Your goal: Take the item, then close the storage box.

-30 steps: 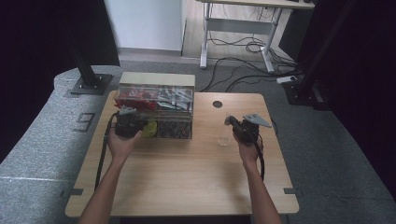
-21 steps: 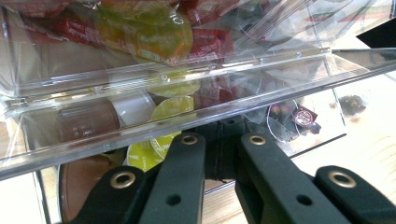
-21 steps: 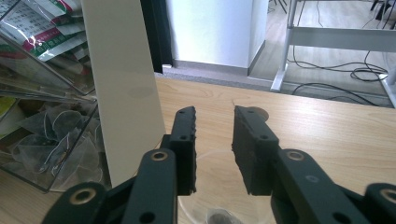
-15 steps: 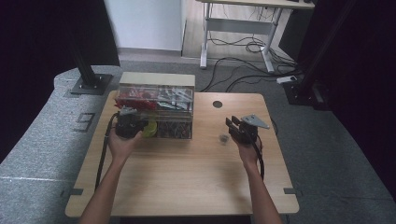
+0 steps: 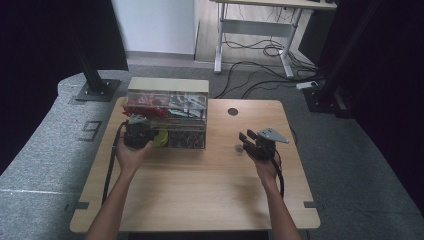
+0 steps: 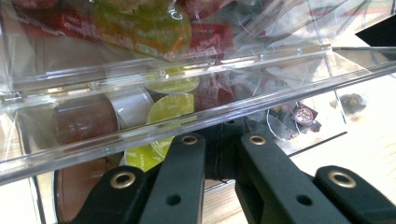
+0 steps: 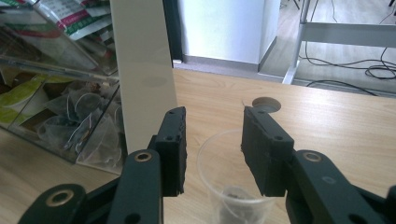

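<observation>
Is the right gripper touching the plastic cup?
Apart. In the right gripper view the right gripper has its jaws spread either side of the plastic cup, with wood table showing between each jaw and the rim.

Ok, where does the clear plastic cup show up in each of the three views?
High view: the clear plastic cup stands on the table, just left of the right gripper.
Right gripper view: the cup sits at bottom centre between the open jaws, something dark at its bottom.
Left gripper view: I cannot pick it out.
Shared landmark: the clear acrylic organiser of capsules and tea bags.
</observation>
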A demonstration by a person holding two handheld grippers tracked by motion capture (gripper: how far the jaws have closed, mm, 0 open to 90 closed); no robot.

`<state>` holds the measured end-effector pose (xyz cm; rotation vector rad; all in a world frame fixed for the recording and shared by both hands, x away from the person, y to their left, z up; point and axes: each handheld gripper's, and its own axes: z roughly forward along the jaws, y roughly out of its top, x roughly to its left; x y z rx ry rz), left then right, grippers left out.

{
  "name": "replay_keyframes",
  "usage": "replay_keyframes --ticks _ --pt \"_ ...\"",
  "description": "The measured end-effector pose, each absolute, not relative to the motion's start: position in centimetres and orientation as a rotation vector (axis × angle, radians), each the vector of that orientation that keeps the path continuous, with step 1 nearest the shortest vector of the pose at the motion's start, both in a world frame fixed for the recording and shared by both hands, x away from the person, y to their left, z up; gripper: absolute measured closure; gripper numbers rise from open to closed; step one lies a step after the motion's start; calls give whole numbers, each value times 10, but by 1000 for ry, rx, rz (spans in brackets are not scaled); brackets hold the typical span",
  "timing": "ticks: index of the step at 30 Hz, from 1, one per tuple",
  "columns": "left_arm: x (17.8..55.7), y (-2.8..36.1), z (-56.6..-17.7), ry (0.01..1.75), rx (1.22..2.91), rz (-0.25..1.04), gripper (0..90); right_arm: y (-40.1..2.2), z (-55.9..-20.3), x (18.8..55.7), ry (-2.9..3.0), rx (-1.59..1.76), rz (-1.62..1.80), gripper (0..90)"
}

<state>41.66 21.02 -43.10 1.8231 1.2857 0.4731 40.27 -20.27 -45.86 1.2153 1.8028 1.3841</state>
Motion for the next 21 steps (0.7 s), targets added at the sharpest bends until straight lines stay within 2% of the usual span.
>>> replay_keyframes --ticks 21 --pt "408 218 -441 1302 1817 445 900 -208 -475 381 1836 1218 1394 584"
